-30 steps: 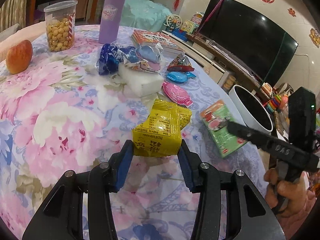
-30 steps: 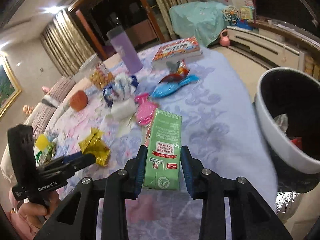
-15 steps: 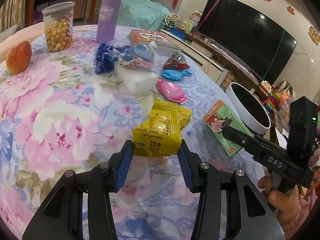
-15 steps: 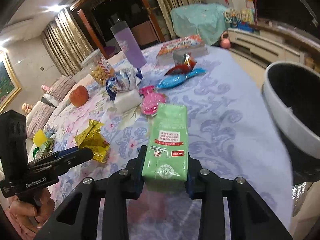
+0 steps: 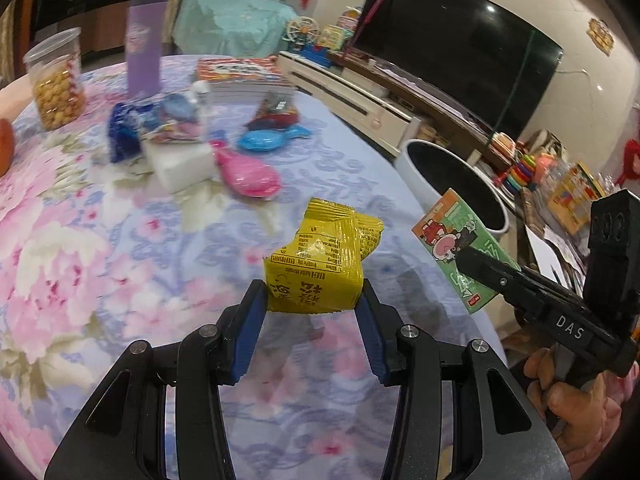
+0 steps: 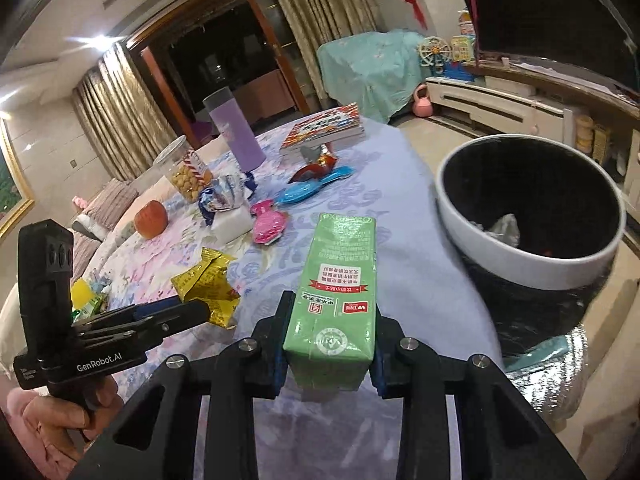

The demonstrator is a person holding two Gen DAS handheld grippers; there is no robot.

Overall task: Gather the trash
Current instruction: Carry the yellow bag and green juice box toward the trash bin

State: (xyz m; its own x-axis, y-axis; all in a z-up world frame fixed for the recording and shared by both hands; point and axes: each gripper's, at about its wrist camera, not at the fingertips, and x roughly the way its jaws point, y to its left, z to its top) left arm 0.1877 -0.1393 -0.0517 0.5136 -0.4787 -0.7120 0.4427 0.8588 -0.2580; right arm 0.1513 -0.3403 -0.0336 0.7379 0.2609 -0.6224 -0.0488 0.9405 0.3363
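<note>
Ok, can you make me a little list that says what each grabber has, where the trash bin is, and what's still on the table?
left gripper: shut on yellow snack wrapper
right gripper: shut on green drink carton
trash bin: white rim, beside the table edge, some trash already inside
wrappers left on table: pink wrapper, blue wrapper, red wrapper
not trash: apple, snack jar, purple tumbler, book
table: floral cloth

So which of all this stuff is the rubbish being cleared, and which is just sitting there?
Part of the job: yellow wrapper in left tongs; green carton in right tongs; bin.

Just lying about: apple, purple bottle, snack jar, book.
</note>
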